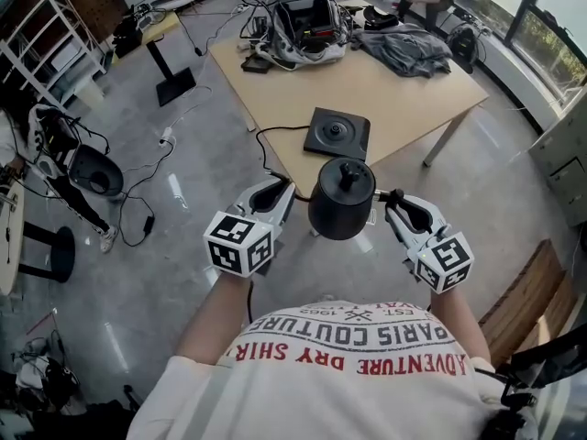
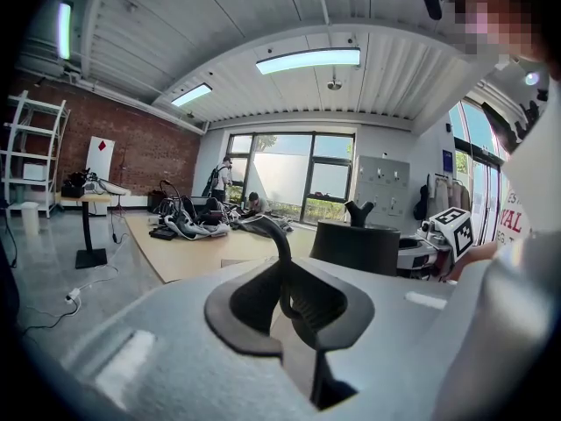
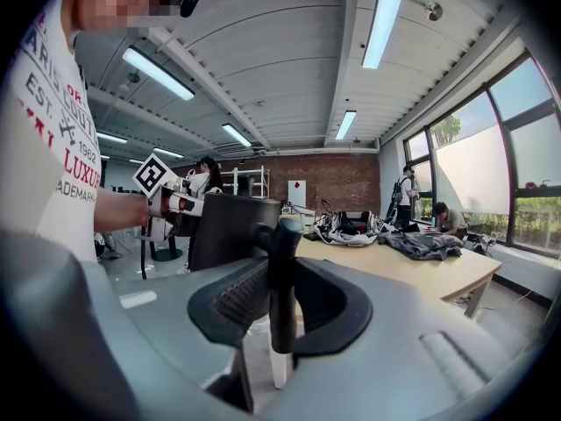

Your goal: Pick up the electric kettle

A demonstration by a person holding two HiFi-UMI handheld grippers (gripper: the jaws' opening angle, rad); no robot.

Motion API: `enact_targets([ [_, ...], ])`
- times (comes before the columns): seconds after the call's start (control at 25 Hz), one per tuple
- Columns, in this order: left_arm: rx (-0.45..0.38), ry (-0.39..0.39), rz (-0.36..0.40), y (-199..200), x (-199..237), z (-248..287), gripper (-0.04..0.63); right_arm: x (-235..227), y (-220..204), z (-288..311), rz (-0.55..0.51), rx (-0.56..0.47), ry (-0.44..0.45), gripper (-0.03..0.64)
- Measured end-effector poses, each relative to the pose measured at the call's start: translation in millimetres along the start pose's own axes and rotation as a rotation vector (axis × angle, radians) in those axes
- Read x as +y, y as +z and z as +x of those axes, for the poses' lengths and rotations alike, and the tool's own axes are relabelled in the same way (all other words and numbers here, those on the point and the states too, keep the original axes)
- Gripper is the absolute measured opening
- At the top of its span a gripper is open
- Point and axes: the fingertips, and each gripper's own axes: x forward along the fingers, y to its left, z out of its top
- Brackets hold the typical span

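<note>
A black electric kettle with a knobbed lid hangs in the air in front of the table's near edge, clear of its black base. My left gripper is shut on the kettle's thin curved spout, which rises between its jaws. My right gripper is shut on the kettle's upright handle. The kettle's body shows to the right in the left gripper view, and its body shows to the left in the right gripper view. Both grippers point nearly level.
The base sits on a light wooden table, with a black cord running off its near edge. A backpack and grey clothing lie at the far end. A wooden bench stands at right, cables on the floor at left.
</note>
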Motion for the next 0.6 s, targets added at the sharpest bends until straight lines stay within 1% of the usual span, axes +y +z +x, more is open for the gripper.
enact_targets([
  [0.32,-0.010,0.000,-0.001,7,-8,-1,0.034,-4,3,-6,0.013,-0.021,-0.001,0.095],
  [0.6,-0.022,-0.008,0.012,17,-8,-3,0.034,-3,11,-7,0.016,-0.036,-0.010,0.095],
])
